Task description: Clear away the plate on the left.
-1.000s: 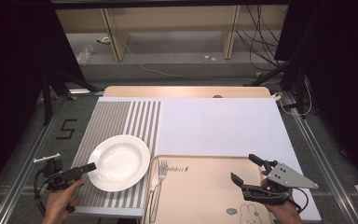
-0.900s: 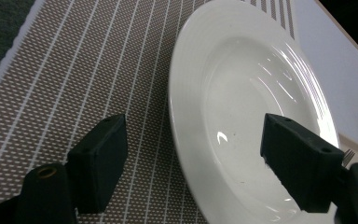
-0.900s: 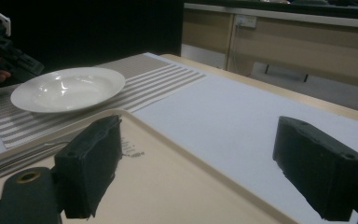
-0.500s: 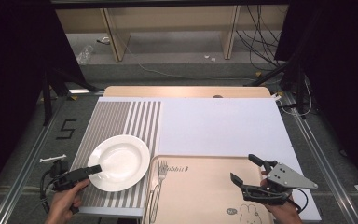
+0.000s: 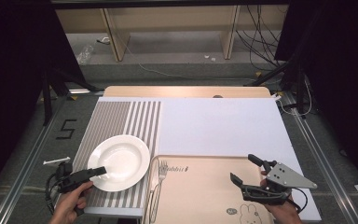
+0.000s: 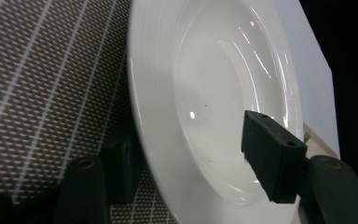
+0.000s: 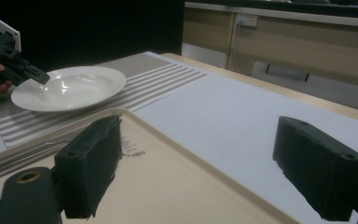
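My left claw [image 5: 97,171] straddles the near rim of the white plate [image 5: 121,161] on the striped mat [image 5: 121,119], jaws closing in, not pinching yet. Right claw [image 5: 247,175] hangs wide open over the tray [image 5: 200,186].

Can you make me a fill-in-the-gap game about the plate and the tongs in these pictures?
1. The left tongs have one jaw over and one jaw under the rim of the white ____.
2. The plate sits on a ____ placemat.
3. A metal ____ lies along the left edge of the beige tray.
4. The right tongs hover over the tray with jaws ____.

Missing words: plate; striped; fork; open
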A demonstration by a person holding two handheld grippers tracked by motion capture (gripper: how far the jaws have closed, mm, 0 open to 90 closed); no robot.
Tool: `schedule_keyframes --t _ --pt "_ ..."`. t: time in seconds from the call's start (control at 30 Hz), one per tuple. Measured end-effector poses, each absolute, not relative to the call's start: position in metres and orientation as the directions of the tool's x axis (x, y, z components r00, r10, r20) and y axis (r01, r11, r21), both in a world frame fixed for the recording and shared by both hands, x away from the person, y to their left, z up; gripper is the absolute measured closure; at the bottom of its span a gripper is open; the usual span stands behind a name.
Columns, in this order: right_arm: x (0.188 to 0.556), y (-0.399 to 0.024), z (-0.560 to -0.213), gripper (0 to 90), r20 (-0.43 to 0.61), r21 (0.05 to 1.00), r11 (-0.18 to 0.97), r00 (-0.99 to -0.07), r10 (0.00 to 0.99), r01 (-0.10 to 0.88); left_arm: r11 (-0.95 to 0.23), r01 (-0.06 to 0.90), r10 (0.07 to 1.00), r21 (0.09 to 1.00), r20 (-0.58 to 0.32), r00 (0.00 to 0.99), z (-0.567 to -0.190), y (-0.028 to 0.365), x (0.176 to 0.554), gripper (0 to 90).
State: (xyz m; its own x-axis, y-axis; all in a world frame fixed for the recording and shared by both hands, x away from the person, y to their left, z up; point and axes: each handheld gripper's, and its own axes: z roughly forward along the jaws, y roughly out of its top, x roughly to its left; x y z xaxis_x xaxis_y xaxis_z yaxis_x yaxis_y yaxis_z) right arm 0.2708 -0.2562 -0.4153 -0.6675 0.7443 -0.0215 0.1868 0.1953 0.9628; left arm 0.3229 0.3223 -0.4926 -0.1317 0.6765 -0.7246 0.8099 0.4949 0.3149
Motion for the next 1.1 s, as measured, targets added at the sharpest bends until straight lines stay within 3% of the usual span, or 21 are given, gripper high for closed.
schedule_keyframes --t 0.83,1.1 --pt "0.271 -0.255 -0.416 16.3 -0.022 0.962 0.198 -0.671 0.741 0.187 0.523 0.808 0.643 0.269 -0.747 -0.168 -0.504 0.325 0.324 70.7" --pt "0.271 -0.255 -0.416 16.3 -0.022 0.962 0.198 -0.671 0.741 0.187 0.567 0.792 0.574 0.227 -0.799 -0.182 -0.509 0.328 0.322 76.5"
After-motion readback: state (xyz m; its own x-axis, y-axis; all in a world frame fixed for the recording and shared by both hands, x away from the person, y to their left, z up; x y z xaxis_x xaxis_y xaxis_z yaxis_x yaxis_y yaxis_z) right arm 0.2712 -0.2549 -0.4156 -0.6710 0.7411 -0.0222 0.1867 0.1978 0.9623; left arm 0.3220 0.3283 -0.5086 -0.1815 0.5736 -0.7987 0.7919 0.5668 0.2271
